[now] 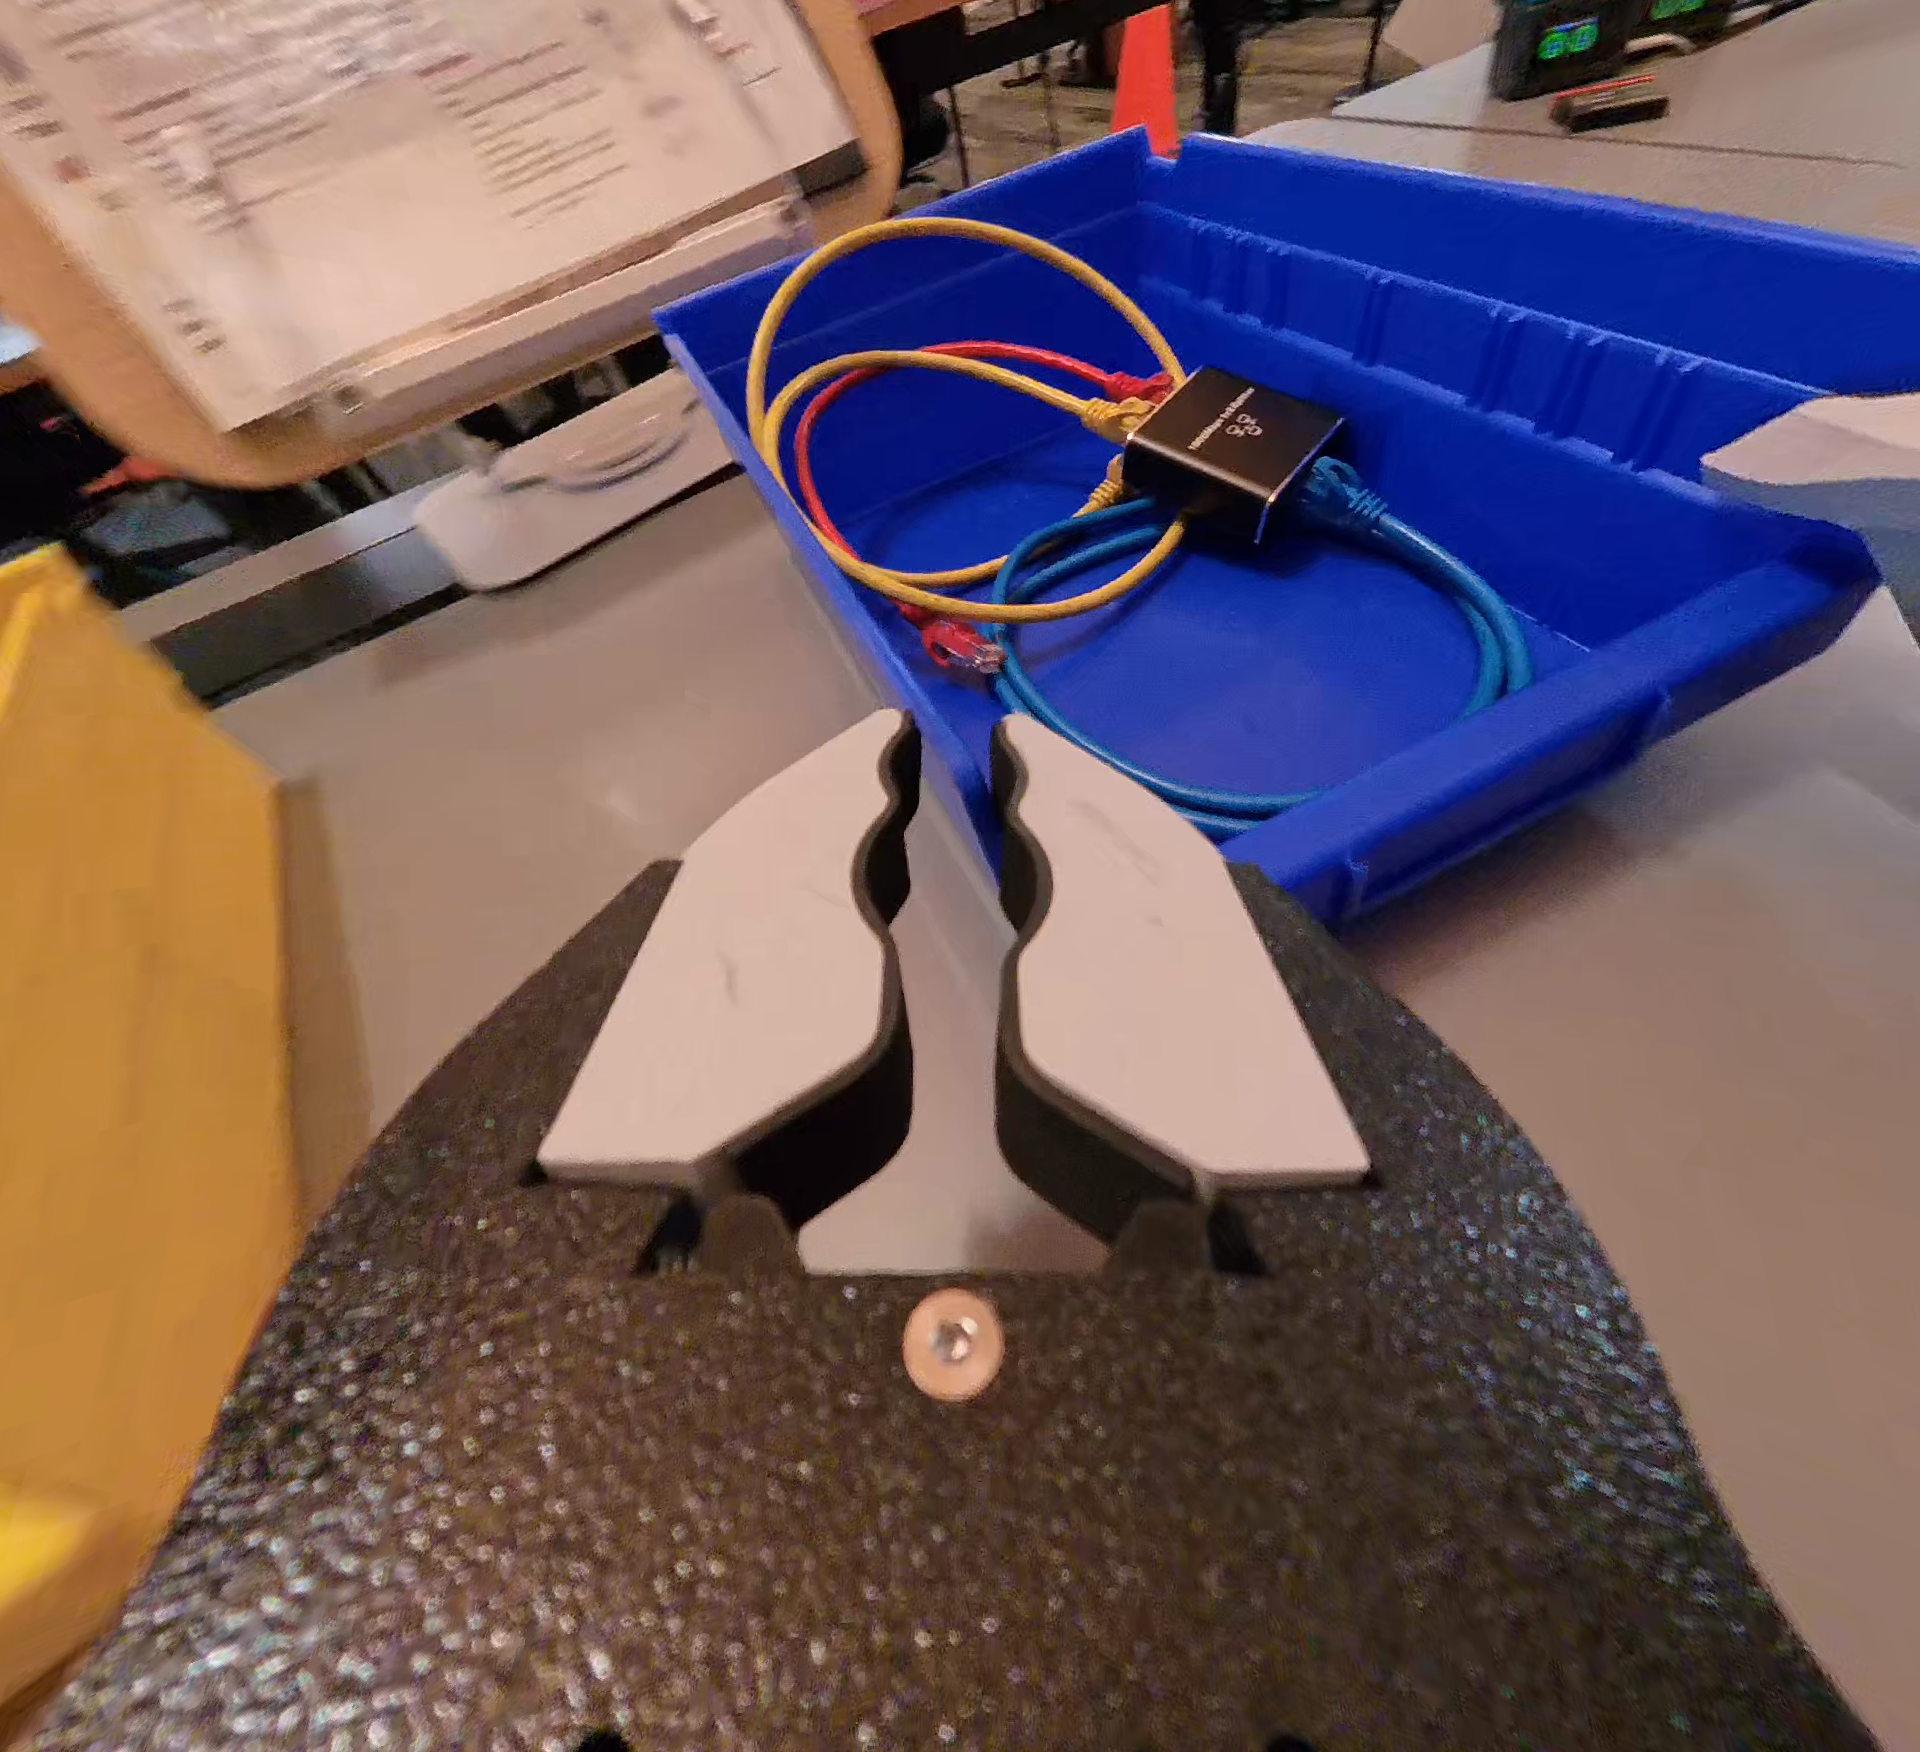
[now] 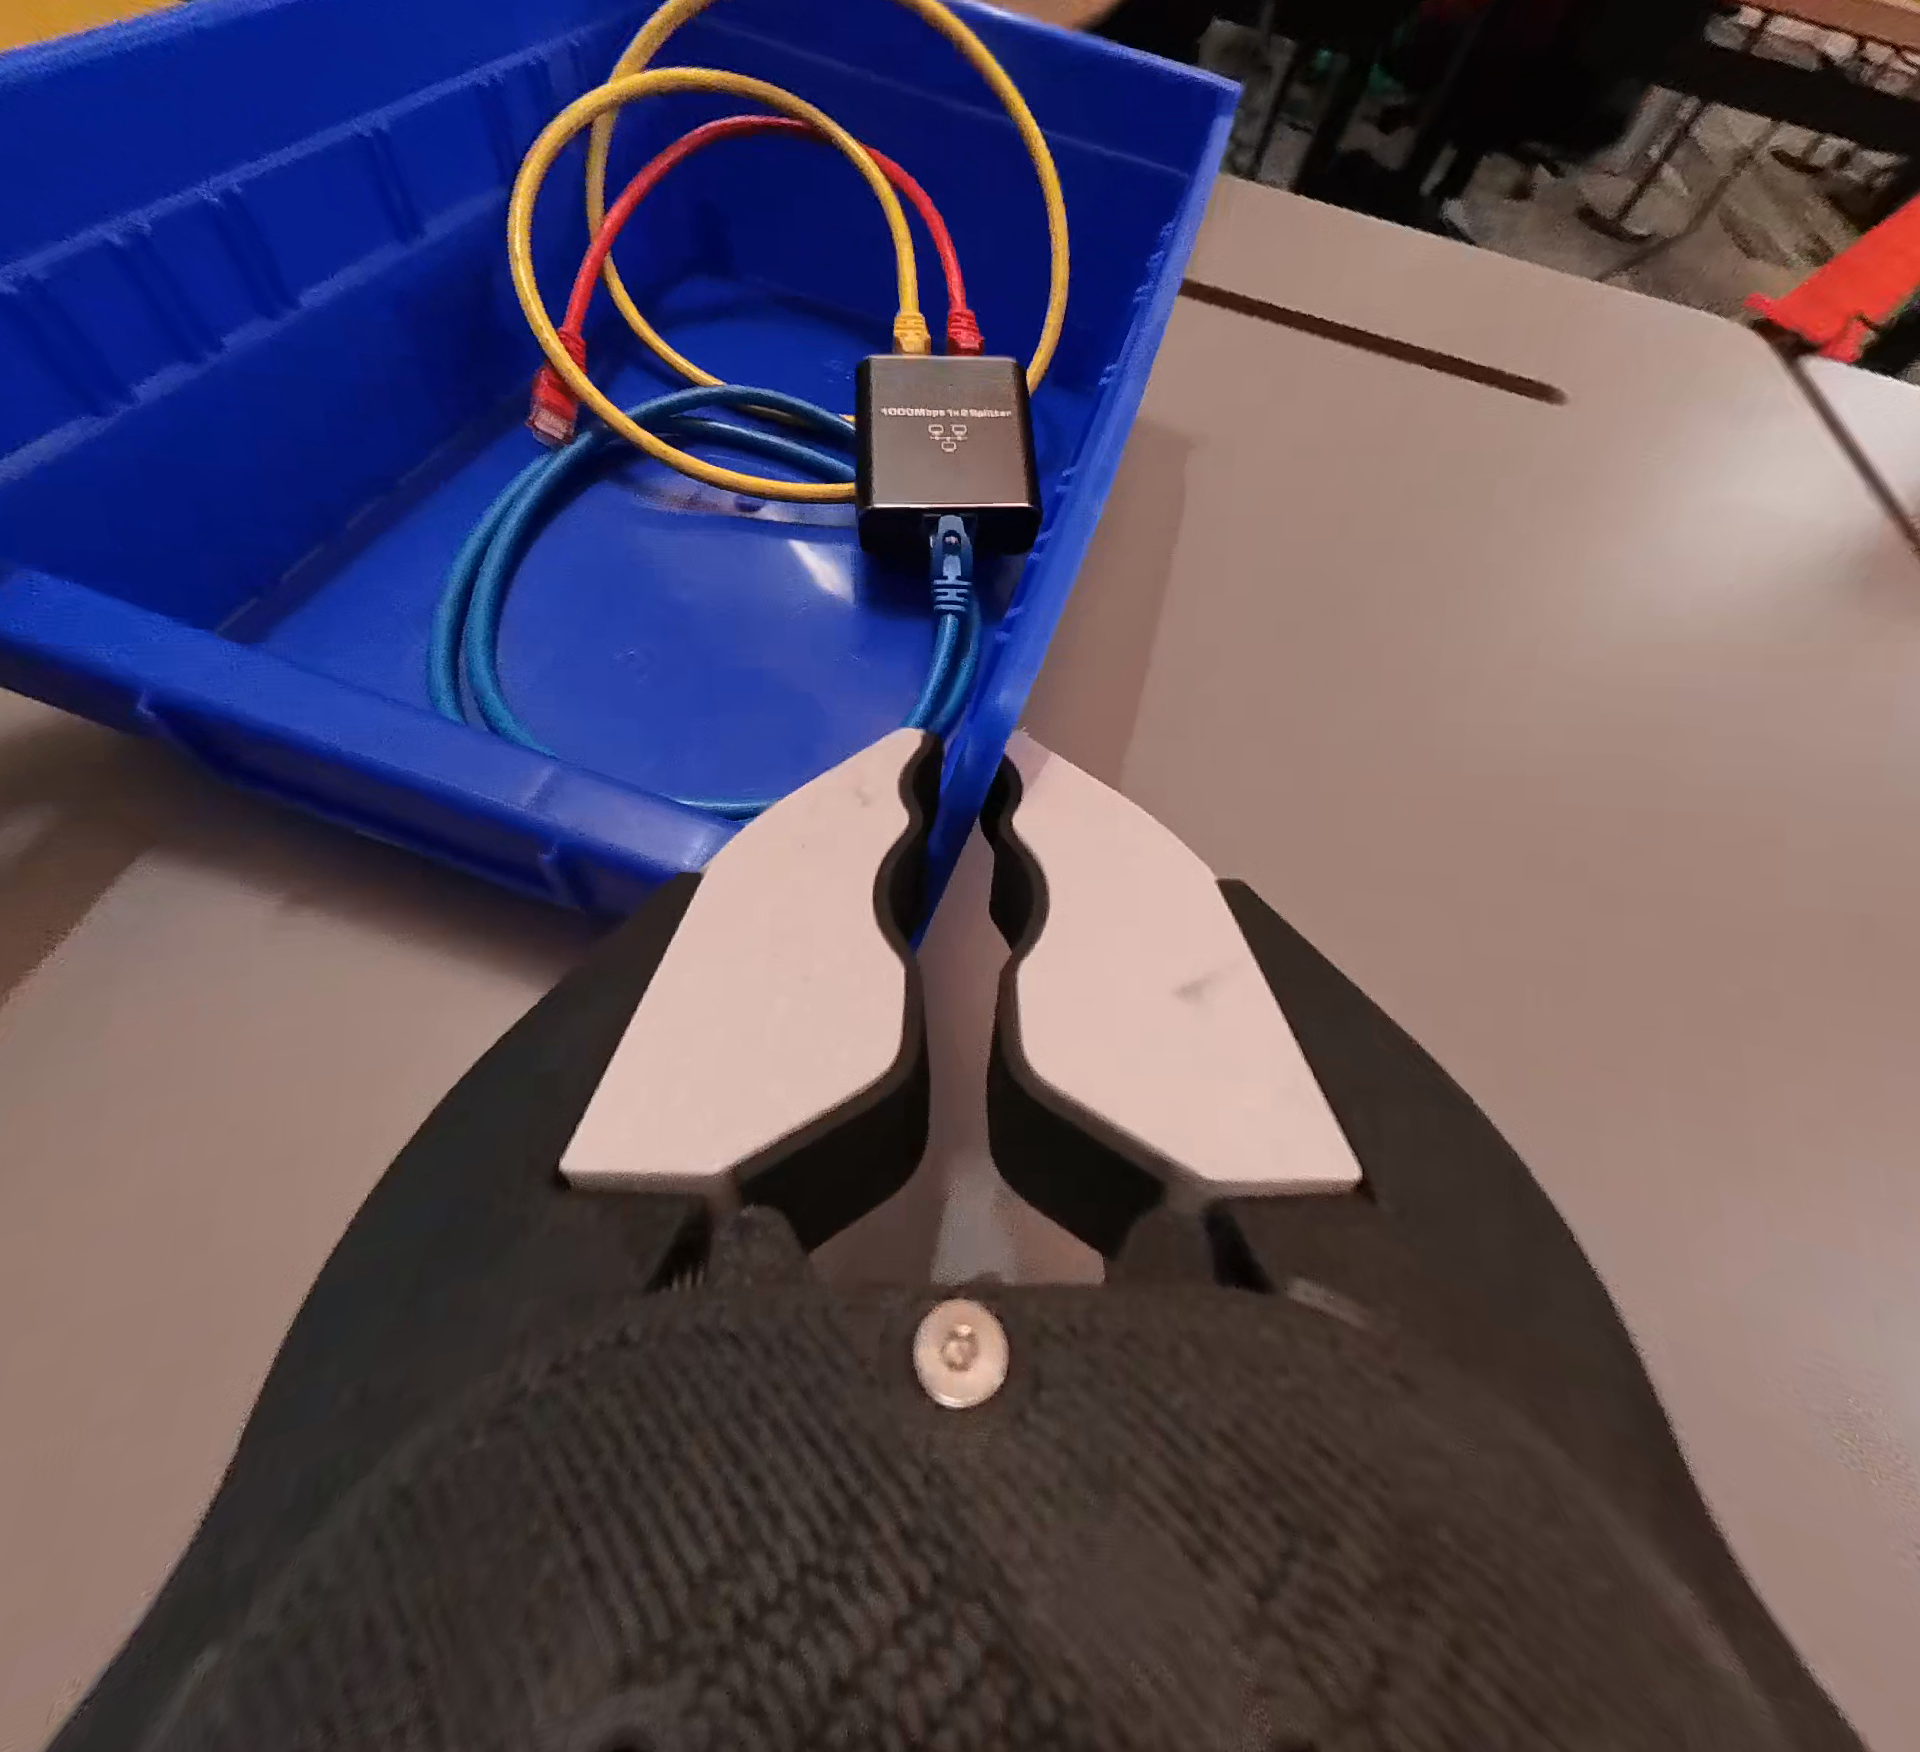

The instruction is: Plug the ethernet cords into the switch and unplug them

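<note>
Left view: bin (image 1: 1558, 331) holds switch (image 1: 1231, 445), three cords plugged in; left gripper (image 1: 954, 746) outside its near corner, fingers slightly apart, empty. Right view: right gripper (image 2: 961, 762) likewise; blue cord (image 2: 951, 575) nearest. Light, limp; probably best pinched at stiff plugs.

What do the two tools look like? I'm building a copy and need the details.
Both share one design. The left tool has two flat light-grey fingers with wavy black inner edges, set in a black, speckled, rounded body with a silver screw in the middle. The right tool has the same grey fingers and screw; its black body shows a woven texture. No cables or sleeves show.
</note>
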The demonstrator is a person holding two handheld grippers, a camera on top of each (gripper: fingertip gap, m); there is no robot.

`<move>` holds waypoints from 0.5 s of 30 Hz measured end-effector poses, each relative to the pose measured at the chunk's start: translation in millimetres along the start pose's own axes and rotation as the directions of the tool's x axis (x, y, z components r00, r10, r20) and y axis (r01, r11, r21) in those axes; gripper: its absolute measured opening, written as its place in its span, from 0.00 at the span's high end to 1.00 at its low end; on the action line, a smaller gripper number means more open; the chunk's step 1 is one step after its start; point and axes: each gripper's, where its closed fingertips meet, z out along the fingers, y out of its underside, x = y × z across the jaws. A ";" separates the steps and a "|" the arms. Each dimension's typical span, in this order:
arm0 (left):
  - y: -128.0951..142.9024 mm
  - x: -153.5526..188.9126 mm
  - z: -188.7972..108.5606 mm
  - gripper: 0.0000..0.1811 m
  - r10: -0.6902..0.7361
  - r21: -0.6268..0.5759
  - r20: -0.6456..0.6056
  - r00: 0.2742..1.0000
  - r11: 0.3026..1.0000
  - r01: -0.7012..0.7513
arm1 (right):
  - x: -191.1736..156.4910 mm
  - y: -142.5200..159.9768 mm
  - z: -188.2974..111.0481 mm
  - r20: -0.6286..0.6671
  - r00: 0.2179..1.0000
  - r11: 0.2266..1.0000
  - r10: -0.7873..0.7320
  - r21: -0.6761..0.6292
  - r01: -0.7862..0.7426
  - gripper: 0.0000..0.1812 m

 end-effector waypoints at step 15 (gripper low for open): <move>8.5 -124.0 -113.4 0.87 -0.146 0.124 0.033 0.989 0.982 0.141 | -122.9 -89.3 -38.8 0.198 0.965 0.983 -0.172 0.091 0.157 0.59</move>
